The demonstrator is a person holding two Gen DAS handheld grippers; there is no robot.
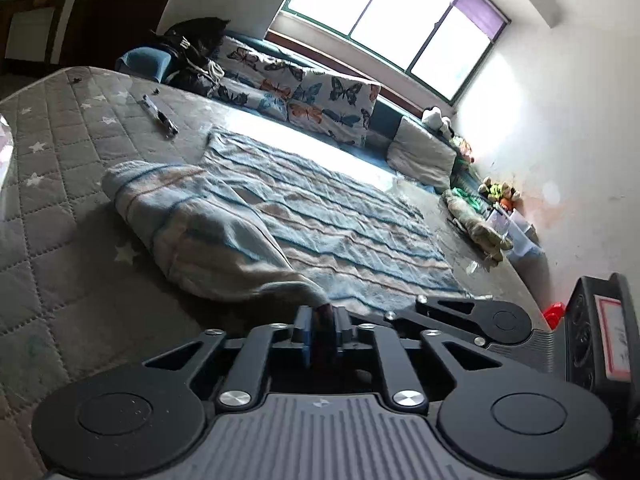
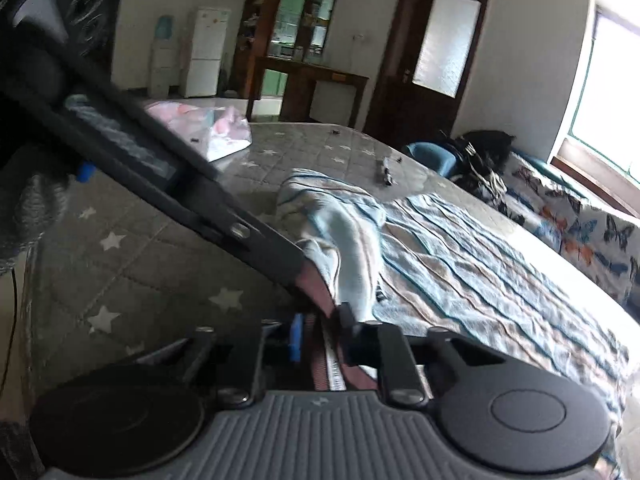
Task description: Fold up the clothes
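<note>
On grey star-quilted bed [image 1: 52, 208], striped blue garment [image 1: 340, 220] lies spread w/ near edge pinched in left gripper [image 1: 320, 322] & right gripper [image 2: 320, 320], both clamped on cloth; small dark tool [image 1: 160, 116] beyond, butterfly pillows [image 1: 320, 100] by window [image 1: 392, 16].
</note>
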